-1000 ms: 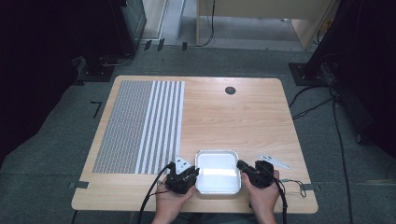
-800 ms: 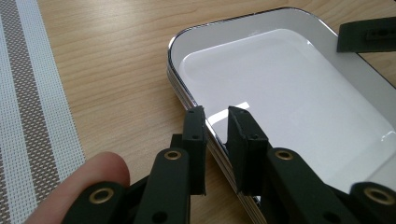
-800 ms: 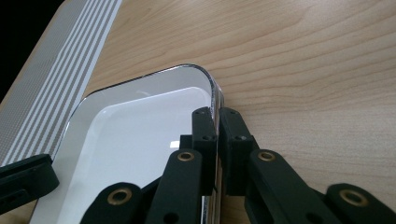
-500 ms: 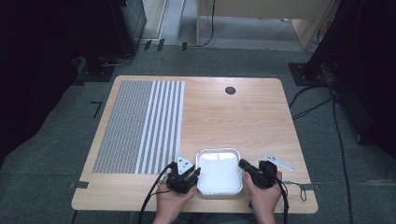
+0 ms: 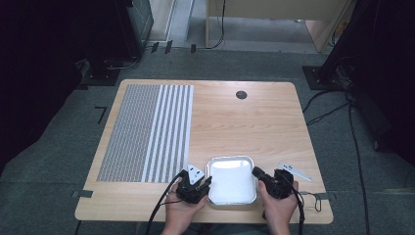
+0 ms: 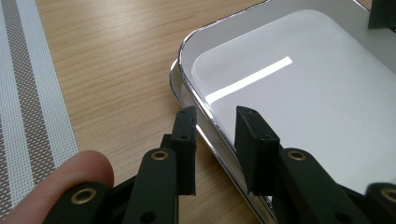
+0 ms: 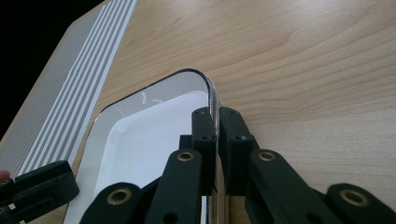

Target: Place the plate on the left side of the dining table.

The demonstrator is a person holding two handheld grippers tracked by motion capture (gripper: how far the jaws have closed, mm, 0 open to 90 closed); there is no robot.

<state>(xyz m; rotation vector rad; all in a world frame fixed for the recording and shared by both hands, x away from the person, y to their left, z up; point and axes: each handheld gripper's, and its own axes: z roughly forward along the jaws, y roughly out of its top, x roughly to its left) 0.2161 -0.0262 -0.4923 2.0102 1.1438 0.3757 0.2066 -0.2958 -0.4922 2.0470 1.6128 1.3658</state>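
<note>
Item: shallow metal tray (image 5: pixel 231 179), white-lined, with a rolled shiny rim, resting near the front edge of the wooden table (image 5: pixel 254 122), right of the striped placemat (image 5: pixel 147 132) and between both hands. Left gripper (image 5: pixel 204 185): jaws have just been opening and now straddle the tray's left rim with a gap on either side, pads not pressing. Right gripper (image 5: pixel 256 173): jaws clamped tight on the tray's right rim. Handling, judged: light, stiff, thin-walled; polished rim likely slippery, so it is best taken at the mid-length of the two opposite rims and kept level. Views: left gripper view shows the clearance between pads (image 6: pixel 184 140) and rim; right gripper view shows the rim pinched between the pads (image 7: pixel 205 135); high view adds a small white tool (image 5: pixel 295 171) lying just right of the right hand
</note>
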